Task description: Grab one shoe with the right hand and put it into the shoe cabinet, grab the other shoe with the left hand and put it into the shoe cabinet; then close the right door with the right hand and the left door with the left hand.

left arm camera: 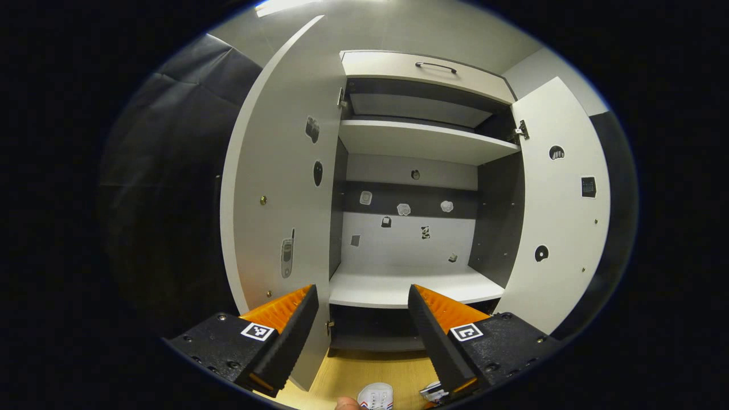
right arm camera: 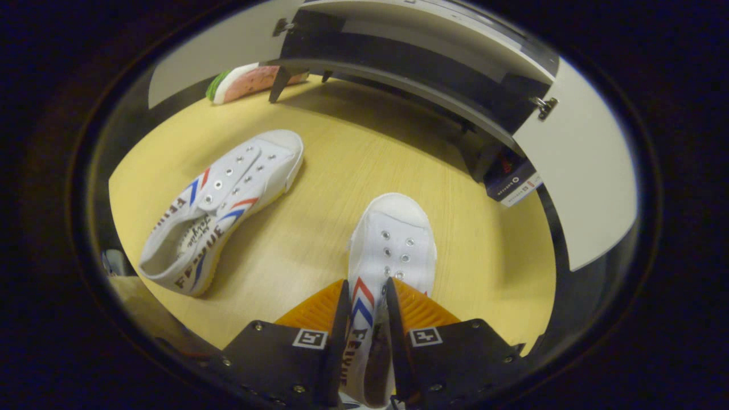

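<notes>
Currently, left hand-held gripper: fingers wide apart, gripping nothing, facing the open shoe cabinet with both doors swung out.
Right hand-held gripper: clamped on the side wall of a white sneaker on the wooden floor.
Other sneaker: lying free on the floor, left of the gripped one, seen in the right gripper view.

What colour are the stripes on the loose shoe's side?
Red and blue on the white loose shoe, clearest in the right gripper view.

Cabinet doors wide (middle shelf bare); entry unobstructed.
</notes>
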Action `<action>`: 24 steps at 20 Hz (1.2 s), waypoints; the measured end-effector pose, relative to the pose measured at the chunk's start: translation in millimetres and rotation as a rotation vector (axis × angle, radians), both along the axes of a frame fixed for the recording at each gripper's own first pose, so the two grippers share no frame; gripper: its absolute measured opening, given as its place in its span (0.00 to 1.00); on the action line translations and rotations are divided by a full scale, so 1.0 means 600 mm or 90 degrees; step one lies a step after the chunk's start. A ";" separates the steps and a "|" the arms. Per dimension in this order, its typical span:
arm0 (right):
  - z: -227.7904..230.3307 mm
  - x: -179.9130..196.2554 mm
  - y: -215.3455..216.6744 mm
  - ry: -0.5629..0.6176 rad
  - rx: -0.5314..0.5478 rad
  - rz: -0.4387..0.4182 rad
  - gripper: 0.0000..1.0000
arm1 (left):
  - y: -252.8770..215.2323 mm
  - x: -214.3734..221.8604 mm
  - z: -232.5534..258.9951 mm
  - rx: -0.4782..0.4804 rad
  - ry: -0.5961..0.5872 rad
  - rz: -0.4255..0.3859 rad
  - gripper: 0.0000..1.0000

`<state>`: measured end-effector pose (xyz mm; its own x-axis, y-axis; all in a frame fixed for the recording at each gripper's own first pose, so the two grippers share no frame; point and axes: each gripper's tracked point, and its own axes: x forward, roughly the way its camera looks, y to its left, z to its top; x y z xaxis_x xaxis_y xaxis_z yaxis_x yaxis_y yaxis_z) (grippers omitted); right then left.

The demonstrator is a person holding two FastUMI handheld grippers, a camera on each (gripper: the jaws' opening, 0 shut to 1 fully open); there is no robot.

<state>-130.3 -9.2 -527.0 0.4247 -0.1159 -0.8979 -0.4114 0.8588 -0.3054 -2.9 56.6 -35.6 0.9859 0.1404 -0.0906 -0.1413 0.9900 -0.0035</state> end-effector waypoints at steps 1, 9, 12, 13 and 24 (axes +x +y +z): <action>-0.010 -0.006 0.008 0.016 0.009 -0.003 0.37 | -0.001 0.001 0.000 0.000 0.002 -0.001 0.96; 0.028 0.018 0.012 0.010 0.142 -0.138 0.00 | 0.007 -0.002 -0.007 0.006 0.010 0.002 0.96; 0.068 0.040 0.019 -0.007 0.191 -0.183 0.01 | 0.008 0.001 -0.015 0.005 0.018 0.001 0.96; 0.084 0.051 0.018 -0.022 0.192 -0.184 0.01 | 0.008 0.002 -0.017 0.005 0.021 -0.001 0.96; 0.415 0.309 0.063 -0.271 0.276 -0.150 0.00 | 0.024 0.018 -0.035 0.009 0.035 0.000 0.96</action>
<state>55.3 28.8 -278.1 0.7615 0.0861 -0.6425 -0.1169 0.9931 -0.0055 7.6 71.1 -56.5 0.9796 0.1418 -0.1421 -0.1406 0.9899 0.0183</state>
